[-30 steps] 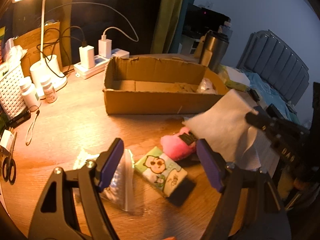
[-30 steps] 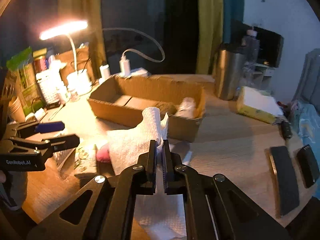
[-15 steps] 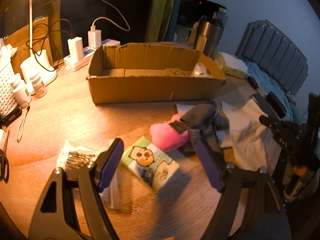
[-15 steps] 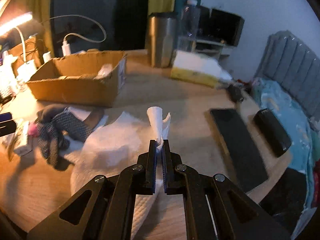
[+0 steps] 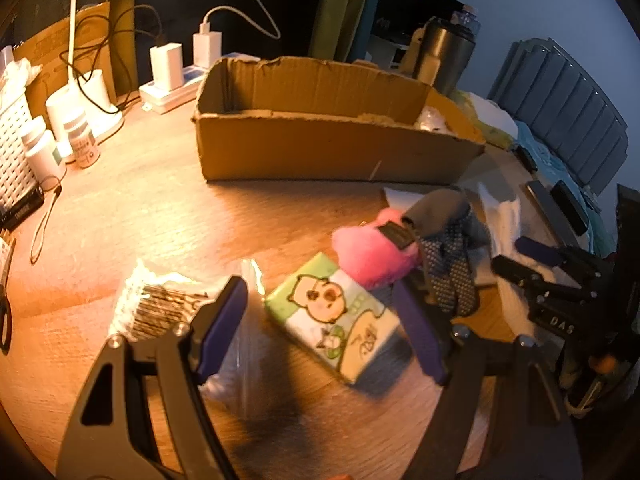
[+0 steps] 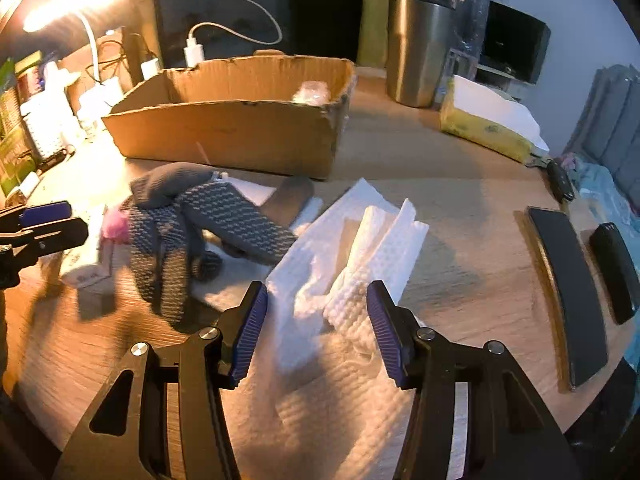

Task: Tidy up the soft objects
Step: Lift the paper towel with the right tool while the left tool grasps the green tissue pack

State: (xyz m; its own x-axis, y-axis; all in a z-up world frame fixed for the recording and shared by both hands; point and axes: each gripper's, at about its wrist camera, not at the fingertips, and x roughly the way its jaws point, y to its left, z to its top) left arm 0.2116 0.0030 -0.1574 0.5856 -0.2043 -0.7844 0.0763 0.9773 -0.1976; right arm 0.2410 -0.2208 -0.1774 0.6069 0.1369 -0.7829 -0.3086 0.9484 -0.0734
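Near the desk's front edge, the white paper towel is seen lying crumpled between the pads of the right gripper, whose jaws are opening and not pressing it. A grey knitted glove lies just left, beside the pink plush. Half-spread and empty, the left gripper is held over the tissue pack. Behind, the cardboard box is noted.

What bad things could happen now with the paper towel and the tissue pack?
1. The right gripper is opening over the crumpled paper towel; its fingers might snag it again.
2. The left gripper hovers open over the tissue pack, with the pink plush touching it, so it might pinch both.
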